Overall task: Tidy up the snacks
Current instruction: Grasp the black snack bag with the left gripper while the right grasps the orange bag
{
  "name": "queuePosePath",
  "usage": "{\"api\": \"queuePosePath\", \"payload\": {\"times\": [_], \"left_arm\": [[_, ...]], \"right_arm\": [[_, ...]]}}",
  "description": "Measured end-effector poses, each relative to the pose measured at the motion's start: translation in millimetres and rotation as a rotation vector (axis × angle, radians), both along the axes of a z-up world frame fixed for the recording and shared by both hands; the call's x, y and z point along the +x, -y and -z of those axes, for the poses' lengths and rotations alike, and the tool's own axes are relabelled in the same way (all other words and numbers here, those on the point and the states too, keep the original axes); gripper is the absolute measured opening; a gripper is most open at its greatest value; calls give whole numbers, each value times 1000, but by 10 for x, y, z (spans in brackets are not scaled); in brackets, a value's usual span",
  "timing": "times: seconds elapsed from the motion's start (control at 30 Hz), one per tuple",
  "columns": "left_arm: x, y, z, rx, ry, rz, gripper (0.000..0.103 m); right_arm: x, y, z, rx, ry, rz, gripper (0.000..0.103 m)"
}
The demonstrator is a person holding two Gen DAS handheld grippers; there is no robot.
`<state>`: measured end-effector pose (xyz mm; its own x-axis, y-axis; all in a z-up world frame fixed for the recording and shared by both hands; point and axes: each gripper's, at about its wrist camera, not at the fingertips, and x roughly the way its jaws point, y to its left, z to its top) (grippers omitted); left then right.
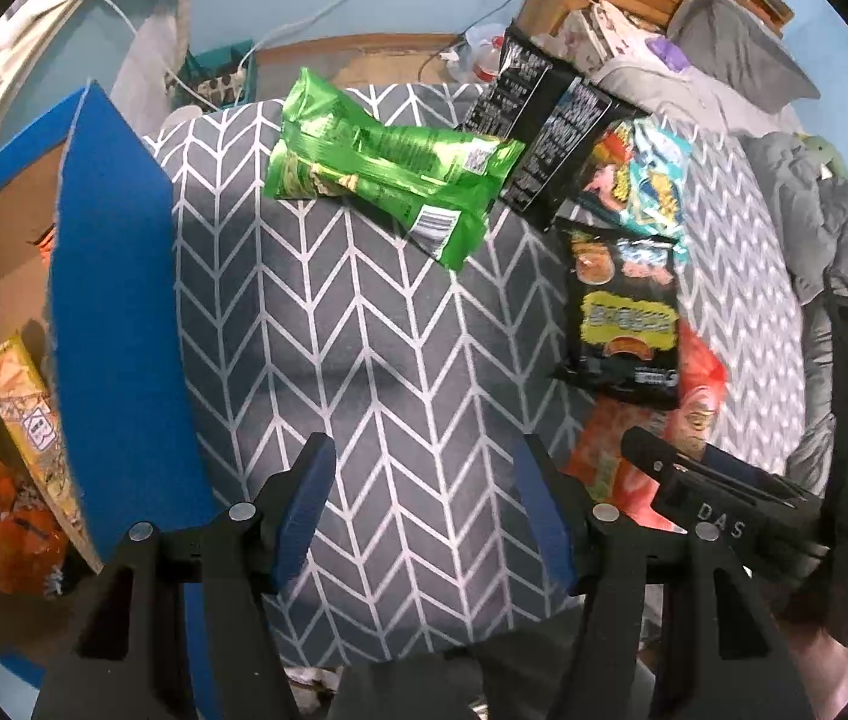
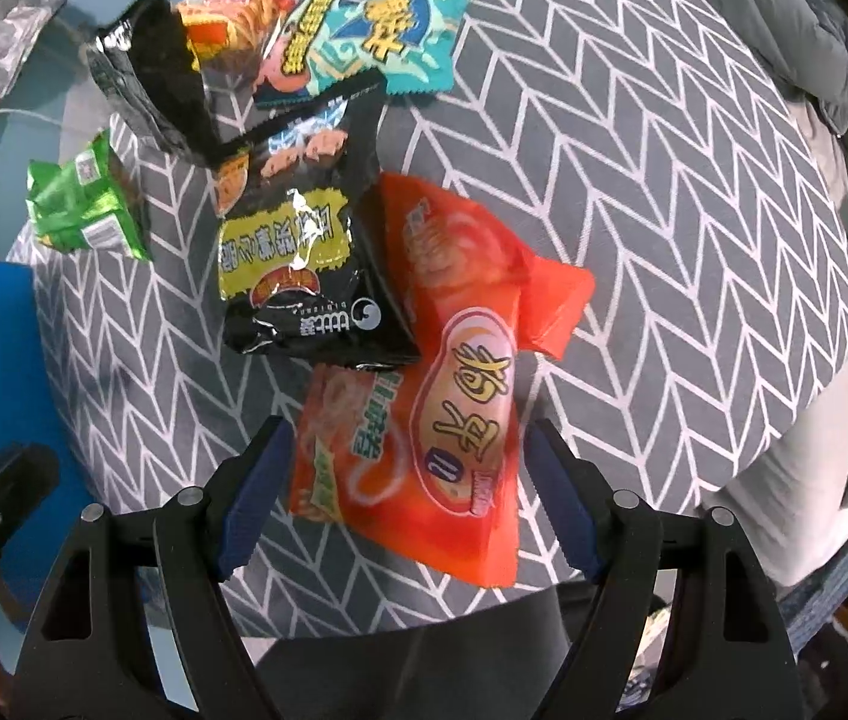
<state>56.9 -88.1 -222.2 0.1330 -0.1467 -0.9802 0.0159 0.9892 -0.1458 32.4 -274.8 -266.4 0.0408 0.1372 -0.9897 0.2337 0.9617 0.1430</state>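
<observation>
A grey chevron-patterned cushion [image 2: 634, 210] carries the snacks, and the right gripper [image 2: 406, 480] hangs jaws apart astride the orange bag [image 2: 460, 420] at its near edge. The left gripper [image 1: 424, 504], also apart and empty, hovers over bare fabric beside the blue box [image 1: 112, 300]. The slick, puffy orange bag could squirt free if pinched; its large characters are legible, while "DAS" shows on the right gripper's body.

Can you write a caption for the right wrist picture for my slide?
Open right hand-held gripper hovers over an orange snack bag on the grey patterned cushion.

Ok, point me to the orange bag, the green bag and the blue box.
orange bag [image 2: 460, 420], right wrist view, its printed front.
green bag [image 1: 388, 174], left wrist view, its middle.
blue box [image 1: 115, 312], left wrist view, its raised flap.
</observation>
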Motion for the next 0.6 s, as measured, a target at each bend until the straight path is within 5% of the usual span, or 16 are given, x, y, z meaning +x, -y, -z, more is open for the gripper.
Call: {"api": "queuePosePath", "payload": {"times": [0.33, 0.6], "left_arm": [[25, 78, 212, 51, -41, 3, 63], [89, 290, 210, 18, -51, 7, 69]], "right_arm": [[-21, -280, 356, -68, -23, -88, 79], [-92, 85, 378, -117, -27, -100, 79]]}}
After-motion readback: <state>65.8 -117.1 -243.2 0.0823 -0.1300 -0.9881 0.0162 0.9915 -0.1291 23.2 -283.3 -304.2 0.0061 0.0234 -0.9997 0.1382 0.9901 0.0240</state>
